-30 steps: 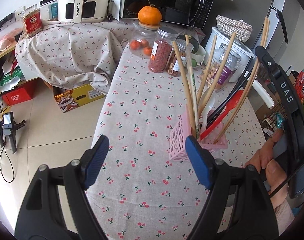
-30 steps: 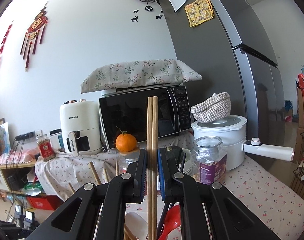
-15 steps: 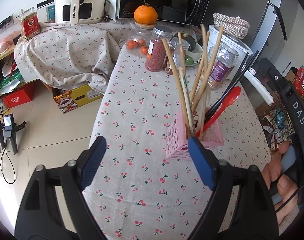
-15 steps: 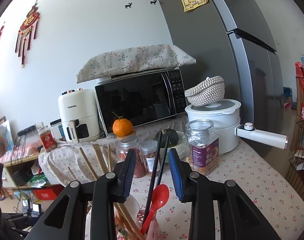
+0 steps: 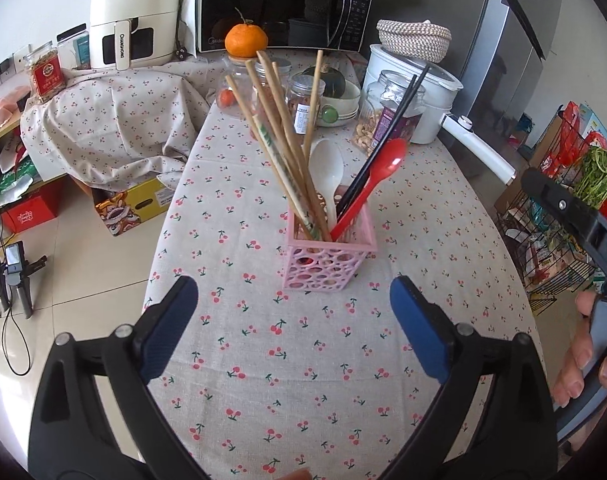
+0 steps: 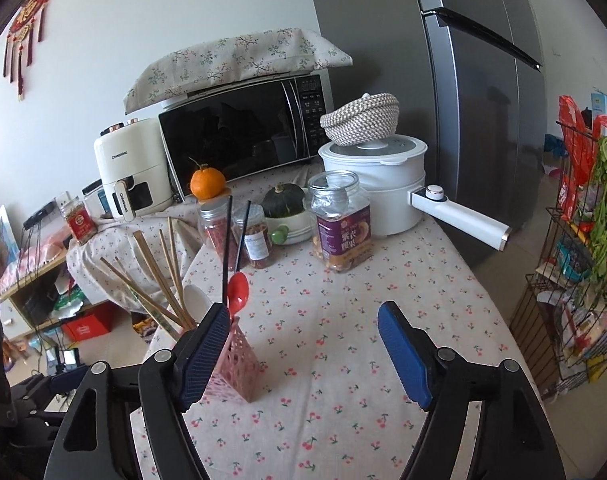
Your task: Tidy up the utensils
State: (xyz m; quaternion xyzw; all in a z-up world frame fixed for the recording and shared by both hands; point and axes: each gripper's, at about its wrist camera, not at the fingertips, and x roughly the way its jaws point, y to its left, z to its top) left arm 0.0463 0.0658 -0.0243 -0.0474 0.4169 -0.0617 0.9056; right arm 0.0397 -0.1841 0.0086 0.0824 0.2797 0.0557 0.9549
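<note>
A pink perforated utensil holder (image 5: 328, 261) stands on the cherry-print tablecloth (image 5: 303, 360). It holds several wooden chopsticks (image 5: 281, 136), a white spoon (image 5: 326, 172), a red spoon (image 5: 377, 178) and black chopsticks (image 5: 387, 138). My left gripper (image 5: 293, 330) is open and empty, just in front of the holder. My right gripper (image 6: 303, 354) is open and empty, to the right of the holder (image 6: 233, 364). Its left finger hides part of the holder.
Glass jars (image 6: 341, 226), a small pumpkin in a bowl (image 6: 283, 208), a white electric pot (image 6: 377, 184), a microwave (image 6: 243, 132) with an orange (image 6: 207, 184) and an air fryer (image 6: 129, 172) stand at the back. A wire rack (image 6: 575, 280) stands right of the table.
The right gripper opened and let the wooden chopsticks drop into the holder, then drew back and down to the right. The left gripper backed away from the holder.
</note>
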